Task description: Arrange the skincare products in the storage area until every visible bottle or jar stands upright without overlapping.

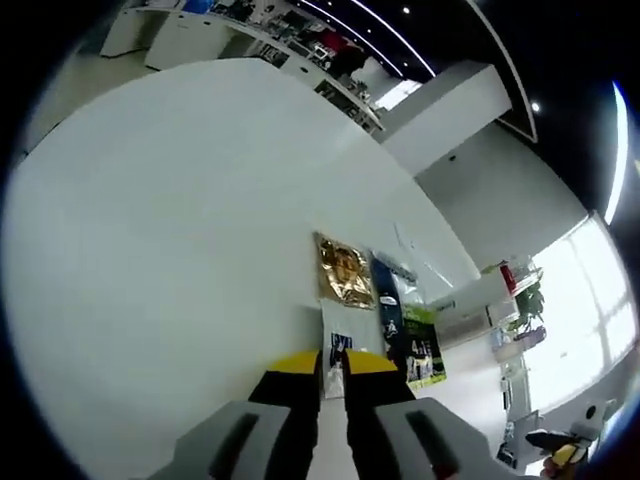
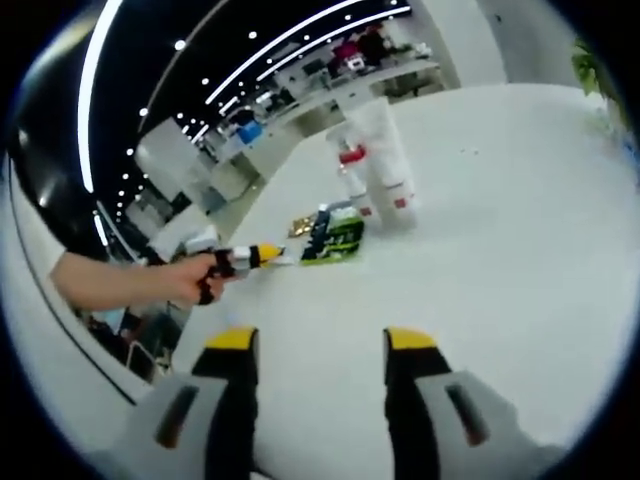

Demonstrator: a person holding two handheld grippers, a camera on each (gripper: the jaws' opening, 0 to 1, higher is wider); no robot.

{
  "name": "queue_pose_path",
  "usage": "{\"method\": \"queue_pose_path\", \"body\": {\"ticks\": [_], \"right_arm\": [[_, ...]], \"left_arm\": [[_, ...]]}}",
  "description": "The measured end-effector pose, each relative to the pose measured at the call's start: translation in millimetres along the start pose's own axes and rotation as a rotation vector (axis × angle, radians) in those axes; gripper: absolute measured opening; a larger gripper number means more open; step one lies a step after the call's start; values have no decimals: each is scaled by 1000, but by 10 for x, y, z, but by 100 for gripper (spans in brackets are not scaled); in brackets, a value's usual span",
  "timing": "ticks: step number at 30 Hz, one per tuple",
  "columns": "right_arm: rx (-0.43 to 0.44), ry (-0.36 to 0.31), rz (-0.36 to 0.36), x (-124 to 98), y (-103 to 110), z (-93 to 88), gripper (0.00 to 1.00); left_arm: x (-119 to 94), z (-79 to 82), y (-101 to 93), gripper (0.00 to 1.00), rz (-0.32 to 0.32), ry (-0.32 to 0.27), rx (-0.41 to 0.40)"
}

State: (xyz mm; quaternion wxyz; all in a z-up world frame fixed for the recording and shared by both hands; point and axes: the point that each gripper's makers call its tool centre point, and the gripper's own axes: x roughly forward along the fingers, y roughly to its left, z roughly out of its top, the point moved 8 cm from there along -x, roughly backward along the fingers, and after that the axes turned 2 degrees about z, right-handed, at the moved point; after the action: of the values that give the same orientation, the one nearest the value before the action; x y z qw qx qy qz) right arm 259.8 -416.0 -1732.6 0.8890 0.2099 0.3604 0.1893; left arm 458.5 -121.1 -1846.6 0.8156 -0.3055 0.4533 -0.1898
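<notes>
Our grippers over the white tabletop [image 1: 150, 250]

Left gripper [image 1: 334, 372] clenched on a white sachet [image 1: 338, 345]; right gripper [image 2: 318, 345] released, bottles [image 2: 385, 165] upright beyond.

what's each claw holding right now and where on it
Left claw pinches a small white sachet by its near edge. Right claw is open, holding nothing.

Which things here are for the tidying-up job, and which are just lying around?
For the job:
- white tubes, upright
- flat packets on the white table
- white packet in the left gripper
- right gripper, open, holding nothing

Just lying about:
- desks far behind
- plant
</notes>
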Motion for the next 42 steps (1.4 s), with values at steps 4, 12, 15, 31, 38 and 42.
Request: {"method": "queue_pose_path", "body": {"ticks": [4,12,15,31,38,42], "right_arm": [[-4,8,12,0,15,-18,48],[-4,12,27,17,59,-42,48],[-1,12,33,21,71,-55,48],[10,23,40,17,72,-95,48],[8,28,46,42,79,-97,47],[14,30,45,48,76,-117,47]], "left_arm": [[-8,-2,4,8,-5,10,27],[-26,13,-48,14,9,67,157],[-27,16,-79,16,29,94,246],[-21,33,-142,32,103,179,653],[-7,31,-178,45,140,215,832],[-26,-2,-196,45,128,246,914]]}}
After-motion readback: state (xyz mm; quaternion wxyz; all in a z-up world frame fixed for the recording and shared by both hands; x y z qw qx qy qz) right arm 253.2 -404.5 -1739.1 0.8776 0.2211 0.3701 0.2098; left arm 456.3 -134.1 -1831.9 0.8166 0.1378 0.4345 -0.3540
